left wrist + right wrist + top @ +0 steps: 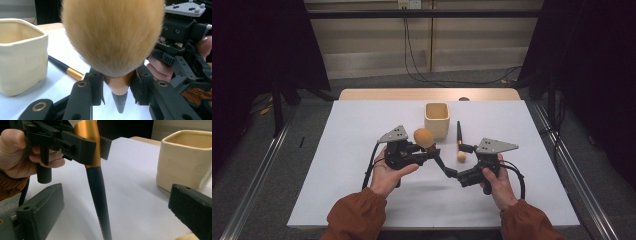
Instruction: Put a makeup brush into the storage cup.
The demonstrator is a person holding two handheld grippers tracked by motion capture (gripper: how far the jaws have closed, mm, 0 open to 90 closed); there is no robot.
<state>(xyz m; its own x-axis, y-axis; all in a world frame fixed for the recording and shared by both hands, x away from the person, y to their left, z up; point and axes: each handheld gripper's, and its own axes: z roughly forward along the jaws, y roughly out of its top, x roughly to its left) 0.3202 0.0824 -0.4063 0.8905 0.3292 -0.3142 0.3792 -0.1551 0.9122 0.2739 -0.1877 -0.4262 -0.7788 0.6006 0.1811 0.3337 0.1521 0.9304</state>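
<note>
Two brushes, one cup

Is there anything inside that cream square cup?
The cream cup looks empty as far as its opening shows; its bottom is hidden by its walls. Both brushes are outside it.

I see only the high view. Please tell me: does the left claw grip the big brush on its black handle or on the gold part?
Observer: On the gold part. In the right gripper view the left claw is clamped on the gold collar of the brush, just above the black handle.
Operator: Thank you. And does the right claw hold the handle too?
Observer: No. The right claw is open. The handle stands between its two jaws with a clear gap on each side.
</note>
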